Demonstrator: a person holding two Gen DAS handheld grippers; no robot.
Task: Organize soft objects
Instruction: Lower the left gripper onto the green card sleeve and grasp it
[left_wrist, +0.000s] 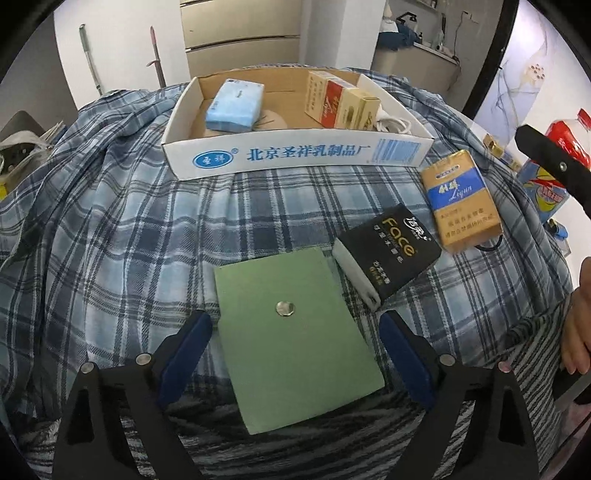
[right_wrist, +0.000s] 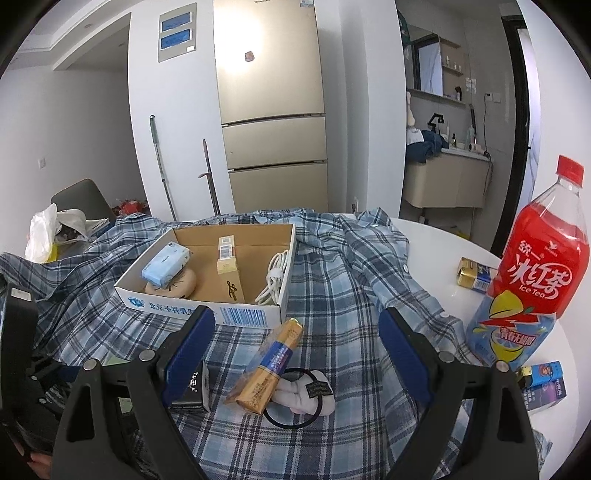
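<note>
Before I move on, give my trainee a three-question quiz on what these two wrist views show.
1. True or false: the light blue tissue pack lies inside the cardboard box.
2. Which thing lies between the open jaws of the left gripper? A) white cable B) green sheet C) ice tea bottle
3. Fill in: in the right wrist view, the black hair tie lies partly under the gold and blue ____ that sits ahead of the right gripper.

Key
1. True.
2. B, the green sheet; the pads stand apart on either side of it.
3. Pack: the gold and blue pack lies tilted across the plaid cloth, outside the box.
</note>
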